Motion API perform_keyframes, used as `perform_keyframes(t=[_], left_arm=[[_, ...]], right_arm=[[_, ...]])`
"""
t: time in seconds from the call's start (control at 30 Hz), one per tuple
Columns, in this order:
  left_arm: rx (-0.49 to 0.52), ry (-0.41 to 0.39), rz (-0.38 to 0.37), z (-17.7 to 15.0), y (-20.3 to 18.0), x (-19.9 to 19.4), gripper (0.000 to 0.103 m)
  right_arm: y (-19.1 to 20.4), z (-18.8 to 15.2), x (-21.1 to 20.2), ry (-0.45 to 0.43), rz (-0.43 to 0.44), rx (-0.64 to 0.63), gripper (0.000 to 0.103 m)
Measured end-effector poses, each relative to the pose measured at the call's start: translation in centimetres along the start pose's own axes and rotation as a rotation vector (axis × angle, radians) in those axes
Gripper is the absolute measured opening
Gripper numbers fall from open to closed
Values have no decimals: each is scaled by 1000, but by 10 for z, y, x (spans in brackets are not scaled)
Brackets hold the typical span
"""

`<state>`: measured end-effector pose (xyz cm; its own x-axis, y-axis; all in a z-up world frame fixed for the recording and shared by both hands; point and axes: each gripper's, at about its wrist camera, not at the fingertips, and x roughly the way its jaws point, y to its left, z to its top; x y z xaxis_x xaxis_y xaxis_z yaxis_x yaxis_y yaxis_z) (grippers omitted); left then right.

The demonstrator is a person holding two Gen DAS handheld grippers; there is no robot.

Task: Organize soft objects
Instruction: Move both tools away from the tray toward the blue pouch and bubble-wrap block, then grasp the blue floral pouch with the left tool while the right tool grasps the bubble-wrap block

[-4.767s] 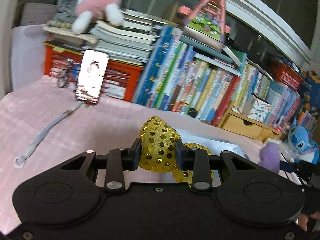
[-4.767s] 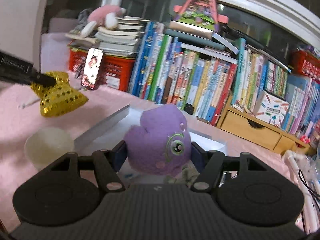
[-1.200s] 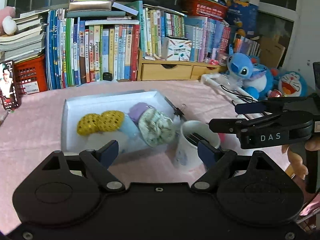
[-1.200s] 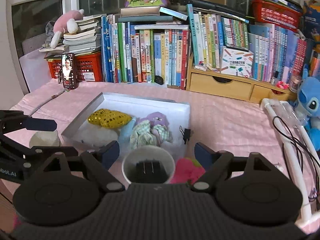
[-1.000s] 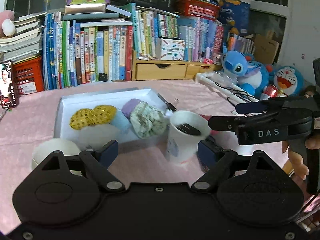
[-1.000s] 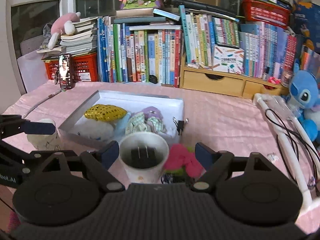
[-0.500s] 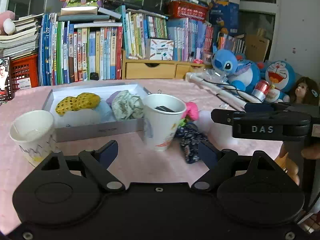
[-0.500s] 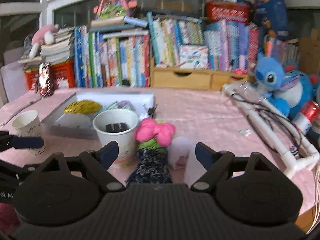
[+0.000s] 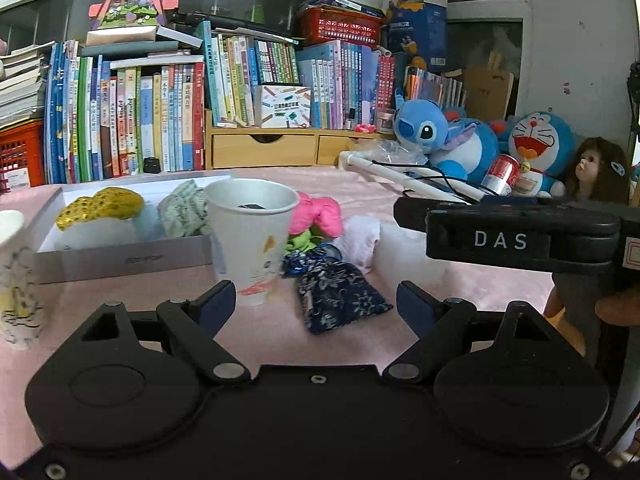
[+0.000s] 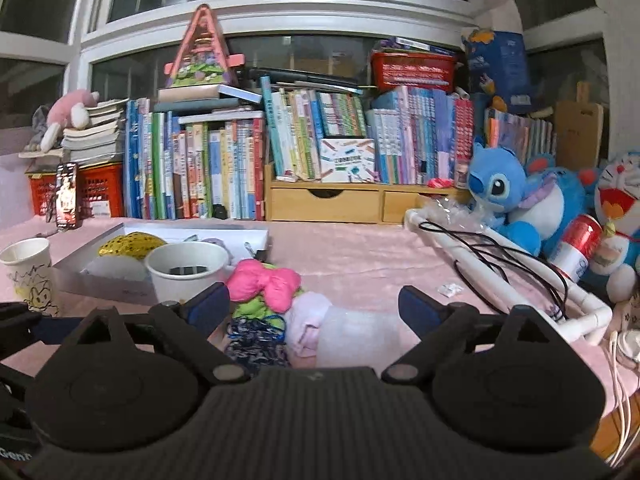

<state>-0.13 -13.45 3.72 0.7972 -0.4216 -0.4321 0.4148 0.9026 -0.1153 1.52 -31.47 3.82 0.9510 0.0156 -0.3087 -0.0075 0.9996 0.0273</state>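
1. The pink tablecloth covers the whole work surface; books and plush toys crowd its far edge from ten to two o'clock, so the sorting happens in the near half.
2. The white tray sits at about ten o'clock in the left wrist view. It already holds a gold sequinned pouch and a pale checked bundle, so it looks to be the collecting place for soft things.
3. A paper cup stands at the tray's near right corner, at eleven o'clock, something dark inside it. A second paper cup stands at nine o'clock in the right wrist view. Both are hard items, probably kept apart from the soft ones.
4. The unsorted pile lies just right of the first cup, near twelve o'clock: a pink bow on top of something green, a pale pink cloth beside it, and a dark blue floral pouch nearest the grippers.
5. The left gripper stands wide with nothing between its jaws, the floral pouch lying just ahead of them, likely its next pick.
6. The right gripper is also wide and empty; its jaws have just been opening further, with the pile low between them but no pad pressing on anything.
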Motion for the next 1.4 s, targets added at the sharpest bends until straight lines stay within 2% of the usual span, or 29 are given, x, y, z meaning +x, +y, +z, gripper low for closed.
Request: perform_keyframes(t=[0.27,0.47,0.67,1.1,1.4], left_arm=[[-41,19,8,-4,-7,33,83],[-53,27,24,-8,-16,54,81],[-52,43,33,-12,-23,71,72],[-60,64,54,-13,-29,87,69],[-79,90,74,-12,-26,92,62]], right_arm=[[-33,-13,13,42,-20,114,95],[-48,-19,28,95,16,168,93],[-54,-18,41,133,53,178,92],[-56,-18,60,191,67,167,91],[-56,-18,67,217,76,181,85]])
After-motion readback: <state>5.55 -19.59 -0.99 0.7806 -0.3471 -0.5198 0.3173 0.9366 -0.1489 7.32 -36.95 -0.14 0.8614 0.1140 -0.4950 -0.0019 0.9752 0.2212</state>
